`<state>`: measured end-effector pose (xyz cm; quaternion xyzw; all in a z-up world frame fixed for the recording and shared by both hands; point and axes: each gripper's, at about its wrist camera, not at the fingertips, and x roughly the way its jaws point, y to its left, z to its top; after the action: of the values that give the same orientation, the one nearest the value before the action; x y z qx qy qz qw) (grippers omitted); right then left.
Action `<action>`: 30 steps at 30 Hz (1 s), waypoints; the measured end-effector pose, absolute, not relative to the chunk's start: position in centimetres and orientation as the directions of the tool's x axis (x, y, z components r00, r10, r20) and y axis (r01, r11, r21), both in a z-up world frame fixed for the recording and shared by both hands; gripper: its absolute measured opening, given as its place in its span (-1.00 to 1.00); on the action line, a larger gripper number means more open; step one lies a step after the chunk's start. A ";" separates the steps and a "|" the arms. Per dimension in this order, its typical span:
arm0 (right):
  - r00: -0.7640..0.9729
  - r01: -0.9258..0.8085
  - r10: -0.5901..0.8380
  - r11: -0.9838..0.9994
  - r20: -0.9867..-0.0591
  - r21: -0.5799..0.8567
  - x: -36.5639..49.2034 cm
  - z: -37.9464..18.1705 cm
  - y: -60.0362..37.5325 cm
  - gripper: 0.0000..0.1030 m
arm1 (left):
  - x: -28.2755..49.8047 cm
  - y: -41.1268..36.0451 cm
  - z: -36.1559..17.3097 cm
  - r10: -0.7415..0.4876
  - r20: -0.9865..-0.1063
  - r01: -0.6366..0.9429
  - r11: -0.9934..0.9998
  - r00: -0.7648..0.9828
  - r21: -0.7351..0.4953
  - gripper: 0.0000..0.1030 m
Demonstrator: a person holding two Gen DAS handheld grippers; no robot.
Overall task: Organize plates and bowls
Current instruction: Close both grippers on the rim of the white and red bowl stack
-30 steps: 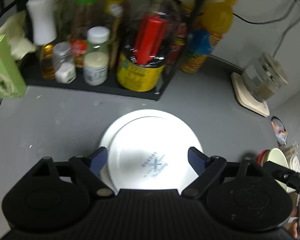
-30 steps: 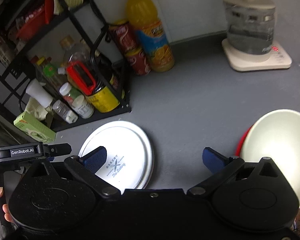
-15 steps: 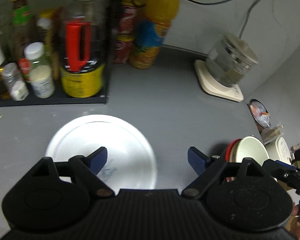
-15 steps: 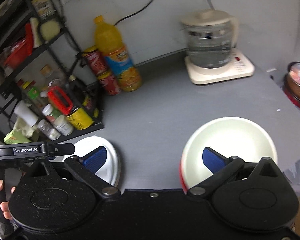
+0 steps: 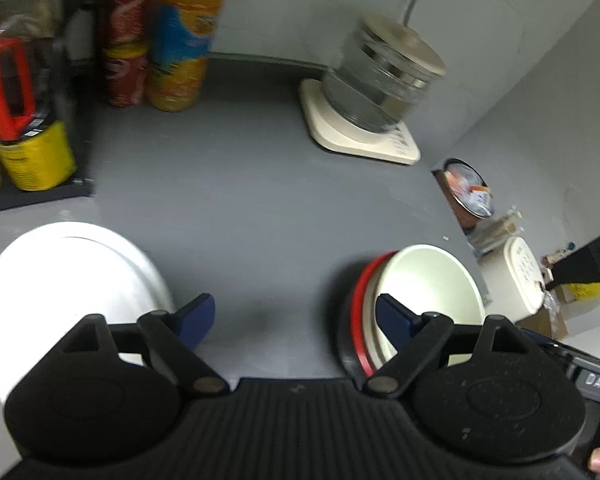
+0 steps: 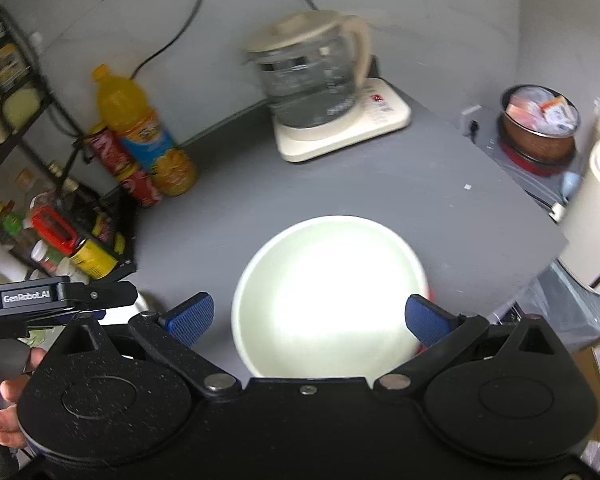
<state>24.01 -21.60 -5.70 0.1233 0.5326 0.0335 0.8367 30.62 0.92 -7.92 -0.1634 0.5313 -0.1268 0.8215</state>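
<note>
Nearest, the left gripper (image 5: 290, 316) is seen with its blue-padded jaws spread wide and nothing held between them; only bare grey countertop (image 5: 260, 208) lies in the gap. A stack of white plates (image 5: 60, 280) is found at the lower left of the left wrist view, partly behind the left finger, and a cream bowl (image 5: 428, 292) nested in a red-rimmed one sits at the lower right, partly behind the right finger; whether either is touched cannot be told. The right gripper (image 6: 306, 316) is likewise held wide open, its pads on either side of the cream bowl (image 6: 328, 296) at the lower centre of the right wrist view, with no pad seen pressing on the rim. A hand (image 6: 4, 408) is visible at the lower left edge. Farther back, a glass kettle (image 6: 312, 80) on its cream base stands at the upper centre, an orange drink bottle (image 6: 144, 128) and red cans (image 6: 120, 164) are seen at the left, and a black rack (image 6: 40, 200) of jars occupies the far left.
</note>
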 end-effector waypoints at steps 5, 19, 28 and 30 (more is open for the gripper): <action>0.412 0.133 0.150 0.966 -0.899 0.223 23.9 -7.0 -24.3 1.00 | 31.8 -1.8 -9.3 -0.426 -0.836 0.045 0.897 0.346 -0.439 0.67; 0.270 0.207 0.200 0.943 -0.942 0.260 25.6 -13.1 -27.9 0.61 | 33.4 -6.4 -15.2 -0.433 -0.877 -0.016 0.895 0.210 -0.446 0.47; 0.185 0.207 0.243 0.938 -0.952 0.280 26.7 -16.1 -28.3 0.29 | 34.1 -7.1 -17.7 -0.424 -0.891 -0.088 0.893 0.161 -0.440 -0.03; 0.173 0.208 0.255 0.935 -0.951 0.289 26.9 -16.6 -28.3 0.17 | 34.2 -7.3 -18.2 -0.430 -0.890 -0.106 0.888 0.151 -0.447 -0.20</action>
<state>26.94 -28.33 -16.61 0.1800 0.6429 0.0161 0.7444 34.20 -7.28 -18.24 -0.2086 0.6419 -0.1110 0.7294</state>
